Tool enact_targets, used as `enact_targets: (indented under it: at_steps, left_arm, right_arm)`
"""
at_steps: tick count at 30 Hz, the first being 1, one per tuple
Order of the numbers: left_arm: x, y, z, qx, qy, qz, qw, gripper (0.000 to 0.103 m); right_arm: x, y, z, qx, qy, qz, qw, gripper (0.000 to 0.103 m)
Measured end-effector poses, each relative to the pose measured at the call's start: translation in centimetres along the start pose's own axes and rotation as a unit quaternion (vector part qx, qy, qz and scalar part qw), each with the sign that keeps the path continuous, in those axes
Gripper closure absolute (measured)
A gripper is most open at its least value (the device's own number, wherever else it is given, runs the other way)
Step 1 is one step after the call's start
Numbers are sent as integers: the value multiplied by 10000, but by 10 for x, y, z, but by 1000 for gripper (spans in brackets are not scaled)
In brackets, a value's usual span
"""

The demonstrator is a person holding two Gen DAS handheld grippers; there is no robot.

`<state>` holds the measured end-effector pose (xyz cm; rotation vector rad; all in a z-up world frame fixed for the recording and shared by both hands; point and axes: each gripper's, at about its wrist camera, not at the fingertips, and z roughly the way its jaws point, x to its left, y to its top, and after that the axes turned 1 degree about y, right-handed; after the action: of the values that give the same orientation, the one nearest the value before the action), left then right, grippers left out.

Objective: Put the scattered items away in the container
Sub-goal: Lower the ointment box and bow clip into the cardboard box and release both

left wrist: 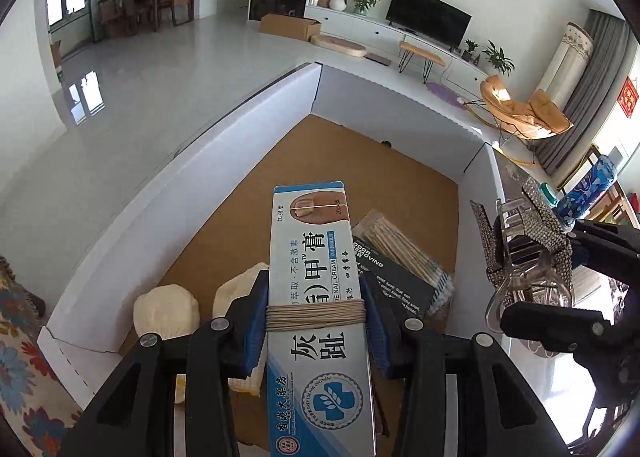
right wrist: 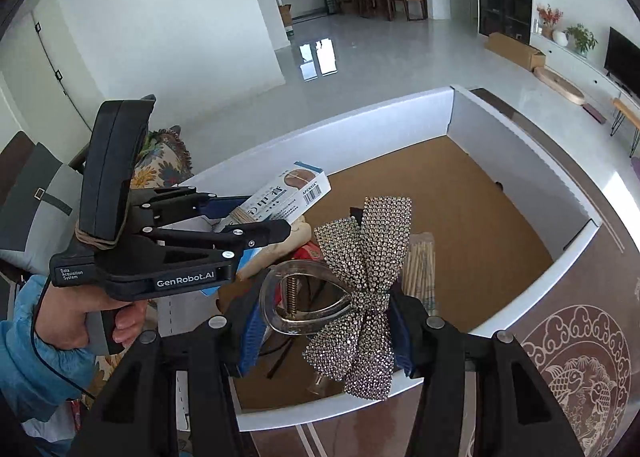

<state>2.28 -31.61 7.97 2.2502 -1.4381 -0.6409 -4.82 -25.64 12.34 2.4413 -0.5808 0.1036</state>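
Observation:
A long blue-and-white nail cream box [left wrist: 312, 241] with a rubber band round it sits between the pads of my left gripper [left wrist: 314, 297], which is shut on it. It hangs over the brown floor of the white cardboard container [left wrist: 224, 161]. My right gripper [right wrist: 326, 321] is shut on a rhinestone bow hair clip [right wrist: 368, 257] with a clear claw, above the container's [right wrist: 520, 161] near wall. The right wrist view shows the left gripper [right wrist: 264, 215] holding the cream box [right wrist: 288, 193]. The left wrist view shows the right gripper [left wrist: 560, 277] and clip [left wrist: 528, 241] at the right.
Inside the container lie a pack of cotton swabs [left wrist: 404, 249], a black box [left wrist: 400, 285] and cream-coloured sponges [left wrist: 166, 313]. The container stands on a brown patterned table [right wrist: 580, 337]. A blue bottle [left wrist: 588, 189] stands beyond its right wall. A person's hand [right wrist: 120, 317] grips the left tool.

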Motion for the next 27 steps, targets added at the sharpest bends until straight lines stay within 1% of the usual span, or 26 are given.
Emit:
enact_targets:
  at_steps: [4,5,6,7,8,9,10,11,14,17,20,24,27]
  left_arm:
    - [14,-7,12,155,107,-141,9997,58]
    - [16,-8,14,179,122,-189,9996,57]
    - [17,-9,15,198,137,-244,9994,54]
    - [19,-9,16,201,158,-312,9992,39]
    - [20,-10,15,183,195,-397,9989,17]
    - [23,-10,12,120,241,-483,9985,10]
    - [24,-10,7,10,285,-545,9981,8]
    - [25,-10,3,-70,382,-569,9976,8]
    - [24,-7,-6,-103,1005,-513,9936,7]
    - [22,-6,-13,-130,1357,-539,9892,6]
    - [18,-9,-16,-26,1509,-627,9866,6]
    - [9,-14,-22,-202,1827,-525,9816,6]
    - [3,-14,-28,-332,1910,-529,9796,6]
  right_arm:
    - [14,-6,40,423,163,-22,9990,49]
    - [16,-8,47,545,188,-16,9983,45]
    - [17,-10,50,623,173,-4,9979,26]
    - [18,-11,49,613,138,-1,9980,14]
    - [17,-12,46,521,83,2,9986,4]
    - [16,-13,41,409,12,32,9992,3]
    - [12,-13,36,314,-62,97,9994,3]
    - [8,-13,30,212,-154,183,9995,3]
    - [-3,-15,13,-145,-569,404,9975,1]
    - [-11,-16,4,-253,-937,515,9939,0]
    - [-9,-21,4,-208,-1037,450,9934,0]
    - [-6,-27,5,-109,-1032,267,9942,0]
    - [-8,-29,4,-53,-1133,233,9933,0]
